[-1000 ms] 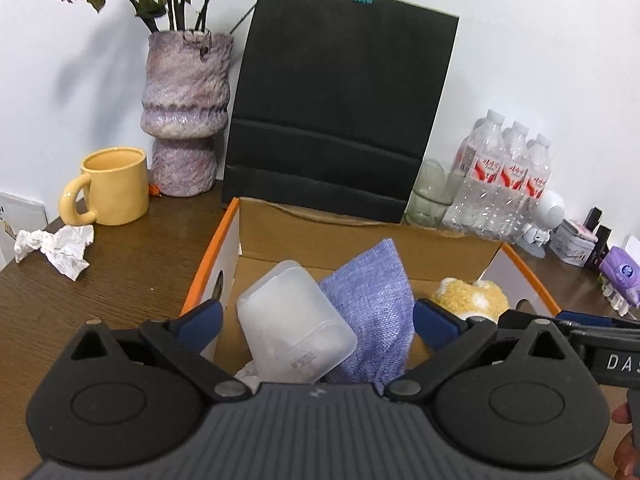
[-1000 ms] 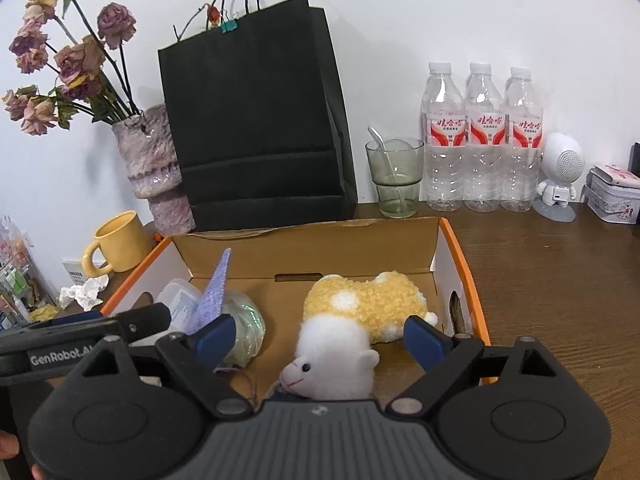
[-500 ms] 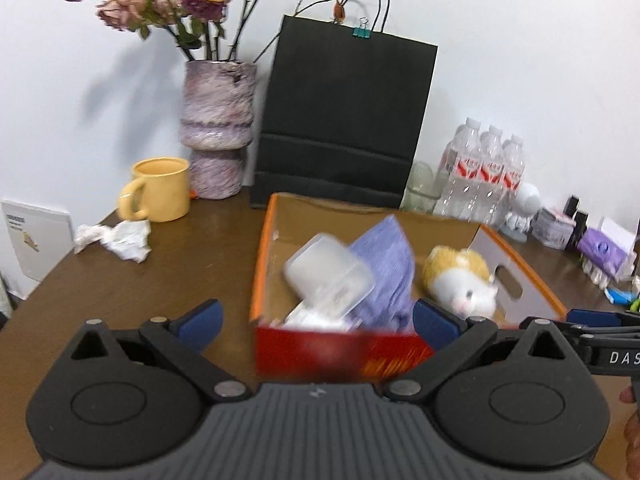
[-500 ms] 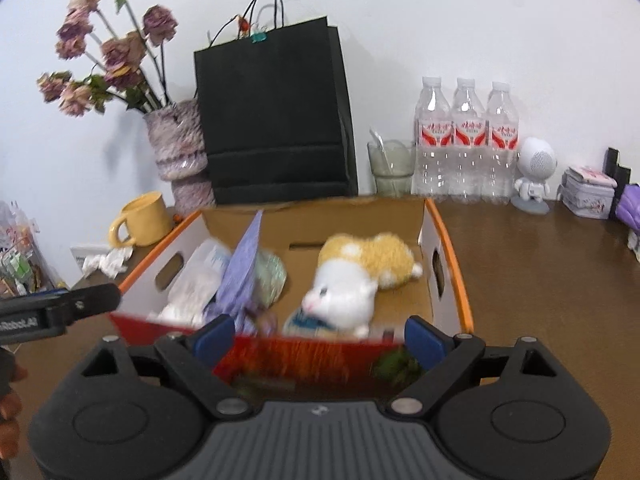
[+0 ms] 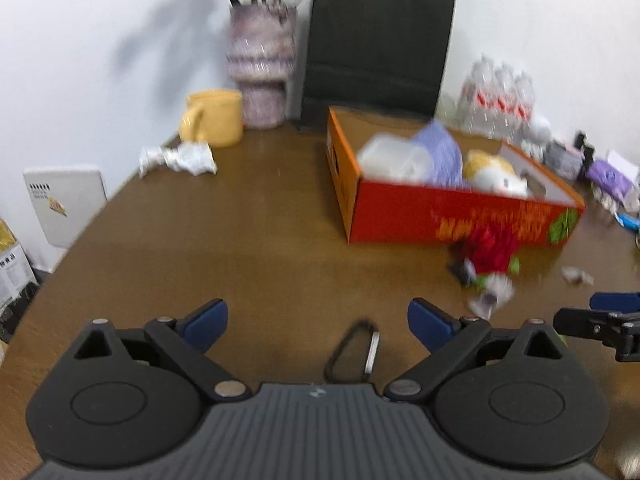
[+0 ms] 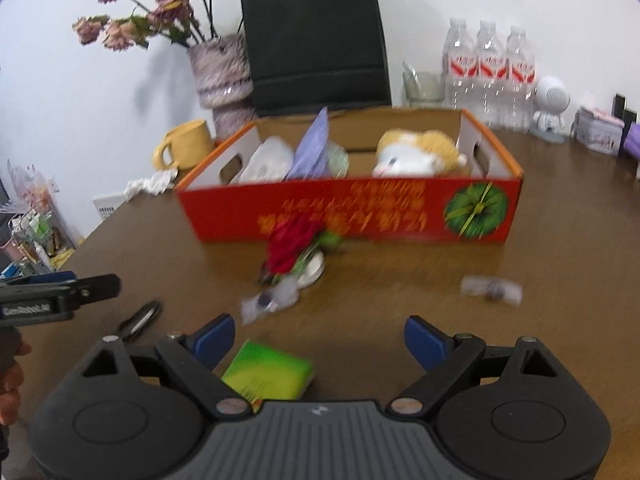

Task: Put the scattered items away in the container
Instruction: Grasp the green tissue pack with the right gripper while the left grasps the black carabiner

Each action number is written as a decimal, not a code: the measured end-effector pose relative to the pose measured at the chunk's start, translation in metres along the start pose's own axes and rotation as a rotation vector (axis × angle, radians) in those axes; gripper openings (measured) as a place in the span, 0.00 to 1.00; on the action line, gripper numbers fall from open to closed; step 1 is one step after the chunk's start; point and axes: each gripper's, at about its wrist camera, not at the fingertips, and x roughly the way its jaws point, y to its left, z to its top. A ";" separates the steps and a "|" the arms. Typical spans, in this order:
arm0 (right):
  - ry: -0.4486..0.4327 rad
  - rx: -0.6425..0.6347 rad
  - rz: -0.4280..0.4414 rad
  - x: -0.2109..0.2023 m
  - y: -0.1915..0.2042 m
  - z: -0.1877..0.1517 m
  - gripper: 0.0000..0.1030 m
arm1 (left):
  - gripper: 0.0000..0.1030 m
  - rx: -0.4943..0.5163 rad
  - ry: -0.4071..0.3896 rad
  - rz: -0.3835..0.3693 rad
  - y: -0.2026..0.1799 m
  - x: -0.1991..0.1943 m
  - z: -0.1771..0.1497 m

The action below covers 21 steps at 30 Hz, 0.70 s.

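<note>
The red cardboard box [image 6: 348, 216] [image 5: 460, 216] stands on the brown table and holds a white plastic container [image 6: 268, 160], a purple cloth [image 6: 314, 146] and a plush toy [image 6: 416, 152]. In front of the box lie a red artificial flower [image 6: 294, 246] [image 5: 490, 250], a small wrapped item [image 6: 490, 289], a green packet [image 6: 268, 374] and a black carabiner [image 5: 354, 354] [image 6: 140, 320]. My left gripper [image 5: 318, 320] is open and empty above the carabiner. My right gripper [image 6: 320, 336] is open and empty above the green packet.
A yellow mug [image 5: 214, 118], crumpled paper [image 5: 180, 158], a vase of dried flowers [image 5: 262, 68], a black paper bag [image 6: 316, 36], water bottles [image 6: 490, 68] and a glass [image 6: 424, 86] stand behind the box. Small items [image 6: 600, 136] crowd the table's right end.
Both grippers have pulled back from over the box toward the table's near edge. The box's red front and the loose items before it have come into view.
</note>
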 end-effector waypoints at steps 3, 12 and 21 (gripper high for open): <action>0.029 0.008 0.001 0.002 0.011 -0.008 0.89 | 0.90 0.018 0.025 -0.021 -0.001 0.005 -0.008; 0.058 0.008 -0.071 0.006 0.021 -0.019 0.89 | 0.77 0.080 0.056 0.003 -0.014 0.019 -0.017; 0.052 -0.064 -0.085 0.010 0.030 -0.029 0.73 | 0.40 0.121 0.042 0.013 -0.020 0.016 -0.017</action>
